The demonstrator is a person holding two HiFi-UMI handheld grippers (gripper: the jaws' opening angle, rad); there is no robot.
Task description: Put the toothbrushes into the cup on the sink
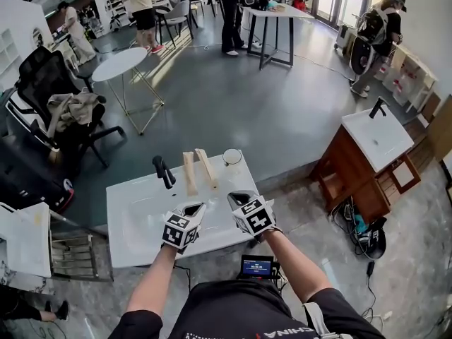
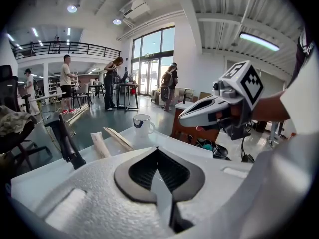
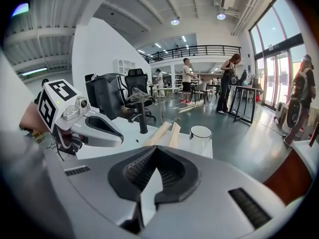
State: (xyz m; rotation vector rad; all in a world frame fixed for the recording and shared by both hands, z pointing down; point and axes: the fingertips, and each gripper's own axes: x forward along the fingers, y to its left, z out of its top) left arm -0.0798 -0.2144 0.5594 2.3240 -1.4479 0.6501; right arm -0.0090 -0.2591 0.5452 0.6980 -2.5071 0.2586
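The left tool (image 1: 193, 207) is clenched: in the left gripper view its 2 jaws meet along 1 seam with nothing between them. The right tool (image 1: 237, 198) is likewise clenched and empty, its jaws pressed together in the right gripper view. Both tools are held above the near part of the white sink (image 1: 134, 249), on the person's side of the cup (image 1: 232, 157). They are side by side but apart from each other, and each points forward and down. The cup is white and upright and stands at the far right corner of the sink. The 2 toothbrushes lie flat on the sink's far rim, just left of the cup, each in a long pale wrapper. Toothbrush 1 (image 1: 207, 168) is the nearer to the cup, and toothbrush 2 (image 1: 189, 173) lies beside it, 1 place further left of the cup. Both toothbrushes are outside the cup and apart from both tools. The black faucet (image 1: 163, 171) stands further left of the cup, beyond toothbrush 2. Well to the right of the cup, a wooden cabinet (image 1: 346, 179) stands on the floor and carries a second white basin. Beyond the cup to the left stand a round white table (image 1: 120, 63) and a black office chair (image 1: 42, 76) draped with cloth. Several people stand far beyond the cup.
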